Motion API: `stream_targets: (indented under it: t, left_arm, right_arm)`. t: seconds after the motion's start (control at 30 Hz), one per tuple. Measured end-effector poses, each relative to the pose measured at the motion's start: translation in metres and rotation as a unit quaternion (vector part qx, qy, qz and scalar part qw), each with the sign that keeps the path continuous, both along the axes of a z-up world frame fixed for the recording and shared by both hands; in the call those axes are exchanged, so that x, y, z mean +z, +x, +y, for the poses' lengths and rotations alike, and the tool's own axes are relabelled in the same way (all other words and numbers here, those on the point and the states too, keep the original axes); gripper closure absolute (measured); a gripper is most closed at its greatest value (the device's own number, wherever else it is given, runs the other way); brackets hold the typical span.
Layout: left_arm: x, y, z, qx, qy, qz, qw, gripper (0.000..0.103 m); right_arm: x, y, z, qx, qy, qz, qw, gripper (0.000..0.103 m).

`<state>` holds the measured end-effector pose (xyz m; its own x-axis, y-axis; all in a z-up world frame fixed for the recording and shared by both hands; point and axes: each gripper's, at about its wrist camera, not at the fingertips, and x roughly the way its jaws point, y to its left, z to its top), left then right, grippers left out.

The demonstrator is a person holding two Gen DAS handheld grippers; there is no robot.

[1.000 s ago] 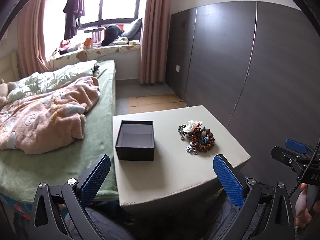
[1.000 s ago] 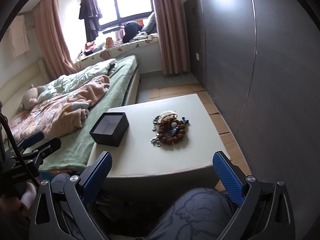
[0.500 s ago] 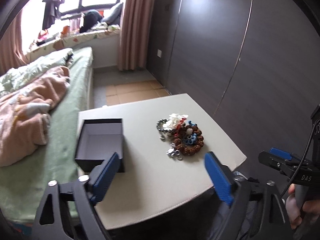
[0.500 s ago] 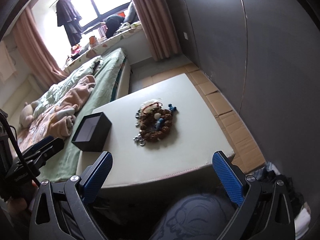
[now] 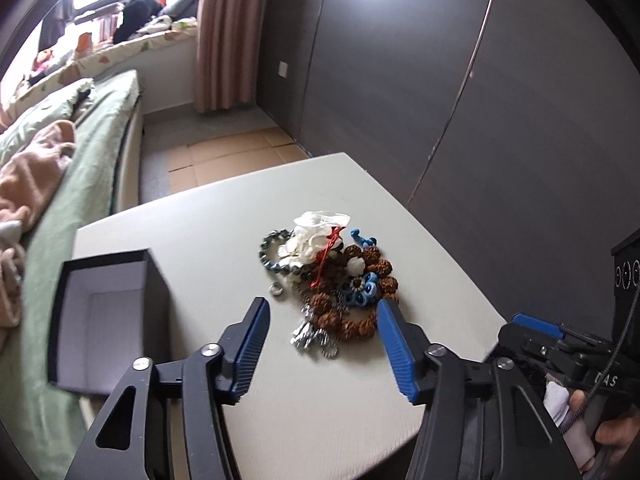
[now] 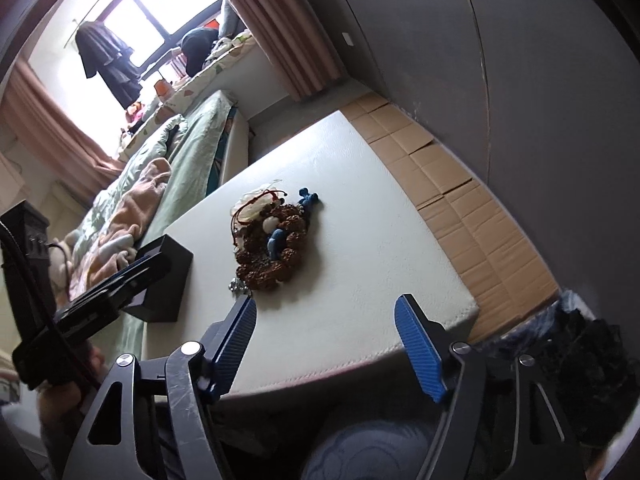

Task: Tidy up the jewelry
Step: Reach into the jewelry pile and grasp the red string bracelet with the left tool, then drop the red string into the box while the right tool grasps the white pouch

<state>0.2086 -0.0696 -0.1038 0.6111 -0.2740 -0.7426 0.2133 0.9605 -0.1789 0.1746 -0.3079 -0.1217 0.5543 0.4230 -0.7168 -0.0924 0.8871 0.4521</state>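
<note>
Jewelry pile [image 5: 332, 280] on table [image 5: 200, 232], right of black box [image 5: 104, 312]. Left gripper [image 5: 322, 344] nearer, jaws wide open, empty, pile just ahead. Right gripper [image 6: 326, 344] open, empty, farther back.

Matt black box [image 5: 108, 316], rough brown beads [image 5: 356, 320] – shiny metal ring [image 5: 276, 290].

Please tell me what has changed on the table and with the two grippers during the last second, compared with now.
The left gripper moved forward and down toward the jewelry pile; its open fingers now frame the pile's near end. The right gripper also came closer, tilted, open. Nothing was gripped. The pile and the black box stayed where they were on the table.
</note>
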Motion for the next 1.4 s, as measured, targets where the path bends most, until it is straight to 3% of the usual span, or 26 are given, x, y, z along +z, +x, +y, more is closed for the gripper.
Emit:
stream_targets:
  t: [0.23, 0.43, 0.57, 0.93, 1.1, 1.4]
  left_arm:
    - [-0.021, 0.035, -0.010, -0.005, 0.013, 0.006, 0.9999, 0.058]
    - [-0.032, 0.055, -0.014, -0.001, 0.021, 0.011, 0.9997, 0.071]
    - [-0.035, 0.061, -0.018, -0.005, 0.025, 0.010, 0.9996, 0.102]
    - [-0.009, 0.041, -0.001, -0.006, -0.008, -0.024, 0.9997, 0.102]
    - [0.009, 0.031, 0.016, -0.006, -0.039, -0.046, 0.9982, 0.102]
    - [0.035, 0.017, 0.070, 0.044, -0.099, -0.092, 0.9899, 0.102]
  right_arm:
    - [-0.027, 0.023, -0.003, -0.001, 0.023, 0.015, 1.000, 0.033]
    - [-0.040, 0.034, -0.004, -0.002, 0.039, 0.026, 0.999, 0.033]
    - [-0.044, 0.041, -0.002, -0.001, 0.042, 0.026, 0.999, 0.033]
    - [-0.034, 0.056, 0.014, 0.008, 0.052, 0.021, 0.998, 0.033]
    - [-0.021, 0.063, 0.028, 0.021, 0.056, 0.014, 0.998, 0.039]
    - [-0.004, 0.099, 0.061, 0.042, 0.058, 0.023, 0.997, 0.039]
